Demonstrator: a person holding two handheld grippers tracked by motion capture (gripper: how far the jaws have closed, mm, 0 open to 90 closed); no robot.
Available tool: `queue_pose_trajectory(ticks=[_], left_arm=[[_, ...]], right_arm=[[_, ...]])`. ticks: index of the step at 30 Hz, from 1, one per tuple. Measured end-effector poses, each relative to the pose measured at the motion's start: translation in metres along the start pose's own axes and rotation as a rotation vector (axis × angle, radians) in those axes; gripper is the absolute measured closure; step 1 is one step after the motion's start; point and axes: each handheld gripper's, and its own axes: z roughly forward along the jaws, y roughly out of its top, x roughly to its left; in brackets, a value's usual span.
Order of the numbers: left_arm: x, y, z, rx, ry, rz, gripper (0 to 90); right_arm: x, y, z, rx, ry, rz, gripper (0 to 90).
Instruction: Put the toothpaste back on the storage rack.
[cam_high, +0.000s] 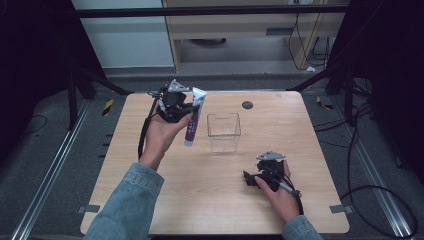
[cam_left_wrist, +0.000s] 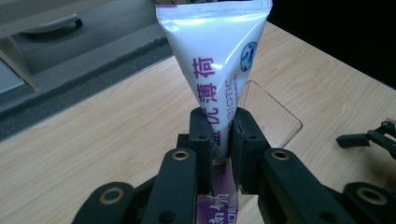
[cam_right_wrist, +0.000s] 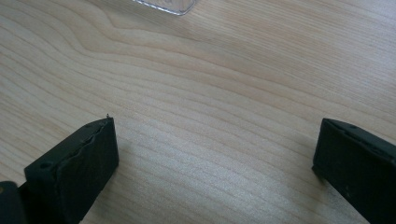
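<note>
One tube, one clear box, two grippers, one wooden table.

High view: left gripper (cam_high: 186, 107) holds the single white-and-purple tube (cam_high: 193, 123) above the table (cam_high: 210, 195), just left of the one clear box (cam_high: 223, 131); right gripper (cam_high: 252, 179) rests low near the front right.
Left gripper view: jaws clamp the tube's middle; print reads "BIOTIC" and "薄荷".
Right gripper view: jaws spread wide, holding nothing.

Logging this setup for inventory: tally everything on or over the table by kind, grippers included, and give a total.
Grippers: 2, the left gripper and the right gripper
Tubes: 1, the white and purple tube, clamped in the left gripper
Clear containers: 1, the clear container
Dark round spots: 1, the dark spot
Total: 5
</note>
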Motion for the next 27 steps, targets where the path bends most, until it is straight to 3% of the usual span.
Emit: queue_pose_trajectory(ticks=[5, 19, 27], left_arm=[[0.002, 0.005, 0.001, -0.010, -0.019, -0.008, 79.8], [0.012, 0.022, 0.006, -0.031, -0.008, -0.039, 79.9], [0.006, 0.033, 0.005, -0.058, -0.004, -0.032, 79.9]], right_arm=[[0.000, 0.000, 0.000, 0.001, 0.000, -0.006, 0.4], [0.001, 0.001, 0.000, 0.003, 0.012, 0.011, 0.4], [0.001, 0.001, 0.000, 0.003, 0.011, 0.011, 0.4]])
